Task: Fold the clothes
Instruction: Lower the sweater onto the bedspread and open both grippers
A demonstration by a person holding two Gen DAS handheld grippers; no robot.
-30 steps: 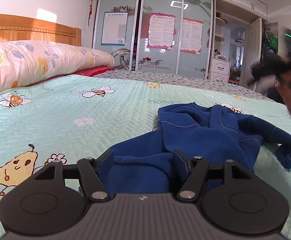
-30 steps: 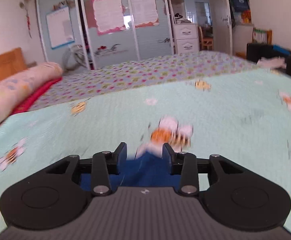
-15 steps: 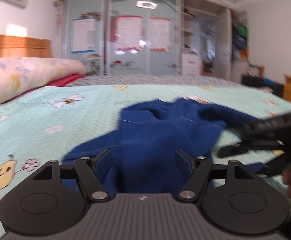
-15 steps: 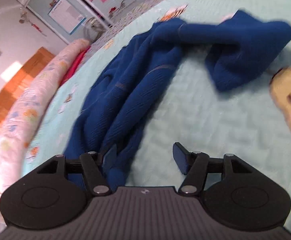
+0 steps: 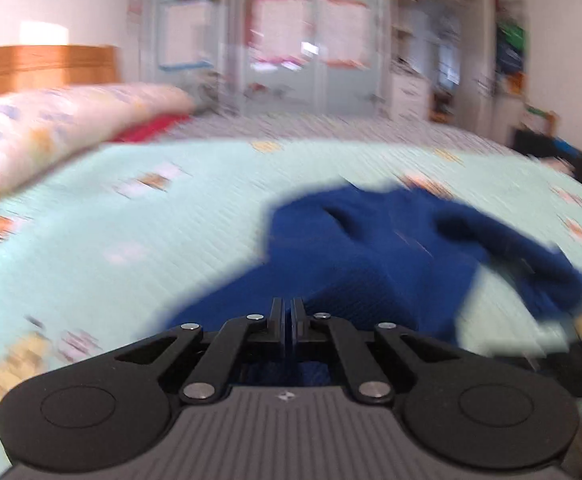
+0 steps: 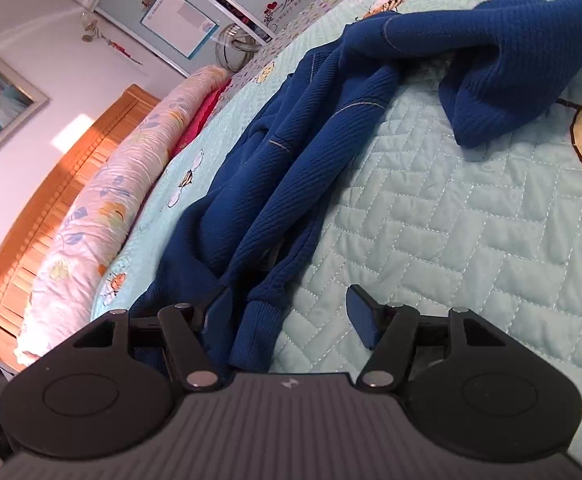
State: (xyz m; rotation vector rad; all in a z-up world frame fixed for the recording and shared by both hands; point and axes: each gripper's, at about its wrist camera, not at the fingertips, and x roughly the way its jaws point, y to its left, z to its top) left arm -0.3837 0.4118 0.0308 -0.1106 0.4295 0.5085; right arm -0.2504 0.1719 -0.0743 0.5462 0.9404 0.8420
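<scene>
A crumpled blue knit sweater (image 5: 371, 248) lies on the mint quilted bedspread (image 5: 131, 240). The left wrist view is blurred by motion. My left gripper (image 5: 287, 312) is shut, its fingers pressed together on the sweater's near edge, with blue cloth showing below them. In the right wrist view the sweater (image 6: 311, 152) stretches away in long folds, one sleeve flopped over at the far right. My right gripper (image 6: 289, 298) is open and low over the bed. A ribbed cuff (image 6: 257, 328) lies between its fingers, close to the left one.
A long floral pillow (image 6: 111, 200) and a wooden headboard (image 6: 51, 168) run along the left side. A wardrobe with glass doors (image 5: 291, 40) stands beyond the bed. Bare quilt (image 6: 471, 220) lies right of the sweater. A dark blurred shape (image 5: 571, 356) sits at the lower right.
My left gripper has closed from open onto the sweater's near edge. The right gripper has swung from facing the room down to the sweater and stays open over the cuff.
</scene>
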